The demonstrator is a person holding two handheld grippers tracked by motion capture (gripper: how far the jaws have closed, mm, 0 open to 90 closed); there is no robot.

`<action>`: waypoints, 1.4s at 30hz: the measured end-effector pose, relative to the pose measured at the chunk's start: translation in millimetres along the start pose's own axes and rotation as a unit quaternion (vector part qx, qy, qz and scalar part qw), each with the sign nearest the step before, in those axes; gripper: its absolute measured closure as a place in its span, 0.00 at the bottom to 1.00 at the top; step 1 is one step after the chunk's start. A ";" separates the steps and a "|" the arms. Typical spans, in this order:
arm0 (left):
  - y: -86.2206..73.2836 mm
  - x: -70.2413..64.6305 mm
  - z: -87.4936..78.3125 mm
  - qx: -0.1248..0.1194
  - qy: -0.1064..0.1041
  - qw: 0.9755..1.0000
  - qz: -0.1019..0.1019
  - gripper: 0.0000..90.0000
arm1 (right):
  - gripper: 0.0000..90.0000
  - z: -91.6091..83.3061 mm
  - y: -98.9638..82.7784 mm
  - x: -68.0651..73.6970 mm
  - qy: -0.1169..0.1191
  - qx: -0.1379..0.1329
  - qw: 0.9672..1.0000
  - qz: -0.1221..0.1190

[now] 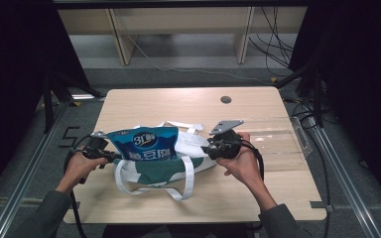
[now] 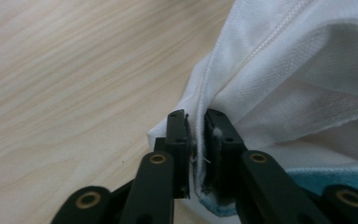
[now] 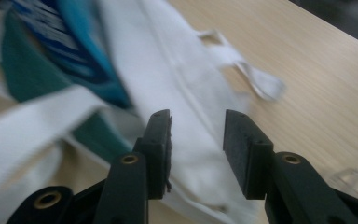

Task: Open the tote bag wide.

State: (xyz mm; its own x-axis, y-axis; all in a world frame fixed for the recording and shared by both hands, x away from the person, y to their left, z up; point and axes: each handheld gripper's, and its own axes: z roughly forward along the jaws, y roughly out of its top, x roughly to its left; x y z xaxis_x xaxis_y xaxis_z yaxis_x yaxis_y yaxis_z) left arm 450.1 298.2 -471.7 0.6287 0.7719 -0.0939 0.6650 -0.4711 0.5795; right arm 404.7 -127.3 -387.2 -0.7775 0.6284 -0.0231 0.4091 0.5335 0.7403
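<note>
A white and green tote bag point(image 1: 158, 171) lies at the front middle of the wooden table point(image 1: 188, 104). A blue snack pouch point(image 1: 146, 145) sticks out of its mouth. My left gripper point(image 1: 110, 156) is at the bag's left edge. In the left gripper view its jaws point(image 2: 196, 126) stand slightly apart, with the bag's white seam point(image 2: 284, 70) between them and a thin gap beside the cloth. My right gripper point(image 1: 206, 148) is at the bag's right side. Its jaws point(image 3: 196, 126) are open over the white cloth point(image 3: 168, 70), gripping nothing. The pouch point(image 3: 74, 32) lies beyond them.
A clear plastic tray point(image 1: 278, 141) sits on the table to the right of my right hand. The bag's white handle loops point(image 1: 186, 183) spread toward the front edge. A round cable hole point(image 1: 225, 99) is at the back. Shelving and cables lie beyond the table.
</note>
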 end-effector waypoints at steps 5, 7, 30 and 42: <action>8.0 -1.4 -18.8 -0.014 0.030 0.999 0.002 0.65 | 0.59 12.2 10.5 29.4 0.078 -0.014 0.996 -0.034; 12.9 -0.5 -28.0 -0.023 0.029 0.999 0.012 0.60 | 0.59 16.7 14.5 35.2 0.103 -0.018 0.994 -0.037; 52.4 -9.2 -42.2 -0.060 -0.036 0.997 -0.015 0.49 | 0.71 53.3 10.6 47.7 0.116 0.033 0.990 -0.076; 48.4 -1.6 31.3 -0.013 -0.084 0.996 -0.028 0.99 | 0.94 63.0 -4.1 59.4 0.129 0.086 0.983 -0.099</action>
State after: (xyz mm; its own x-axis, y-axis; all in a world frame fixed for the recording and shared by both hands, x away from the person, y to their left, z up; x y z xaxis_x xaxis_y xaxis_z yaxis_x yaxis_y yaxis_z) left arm 493.9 260.8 -468.9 0.6510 0.7131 -0.2601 0.6921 -0.4168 0.5893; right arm 386.9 -56.5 -433.9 -0.9363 0.3496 0.0334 0.2956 0.7329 0.6128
